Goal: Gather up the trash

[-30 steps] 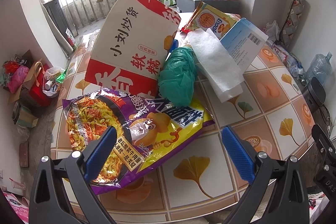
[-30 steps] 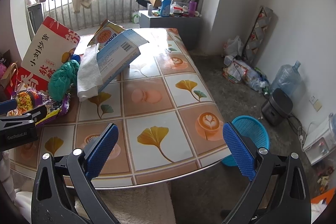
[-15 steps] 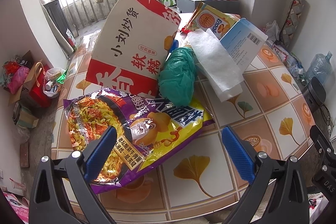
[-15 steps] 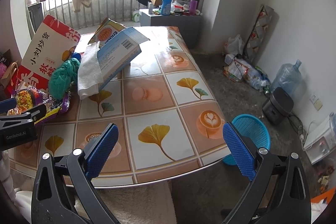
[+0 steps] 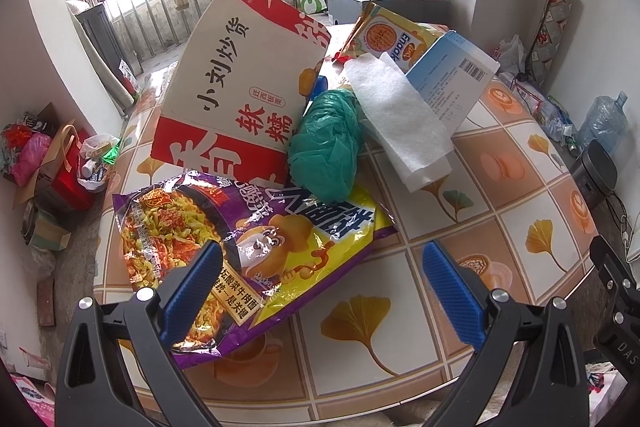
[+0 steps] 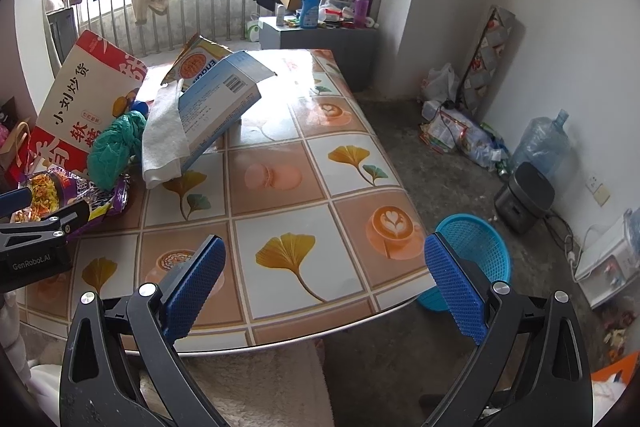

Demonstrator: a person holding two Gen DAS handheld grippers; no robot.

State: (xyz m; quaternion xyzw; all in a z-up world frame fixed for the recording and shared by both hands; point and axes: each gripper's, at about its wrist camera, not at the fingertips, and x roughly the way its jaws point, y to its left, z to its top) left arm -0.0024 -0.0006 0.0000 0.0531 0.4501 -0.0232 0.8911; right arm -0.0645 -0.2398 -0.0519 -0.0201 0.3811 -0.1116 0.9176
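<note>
1. My left gripper (image 5: 322,273) is spread wide, holding nothing, its left pad over the purple noodle wrapper (image 5: 248,247) at lower left
2. My right gripper (image 6: 324,269) gapes empty above the table (image 6: 280,179); blue basket (image 6: 476,251) lower right

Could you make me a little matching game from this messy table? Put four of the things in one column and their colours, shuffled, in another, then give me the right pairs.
Things:
1. noodle packet
2. crumpled plastic bag
3. folded cloth
4. basket on the floor

Colours:
A. white
B. blue
C. purple and yellow
D. green

Pairs: 1-C, 2-D, 3-A, 4-B
</note>
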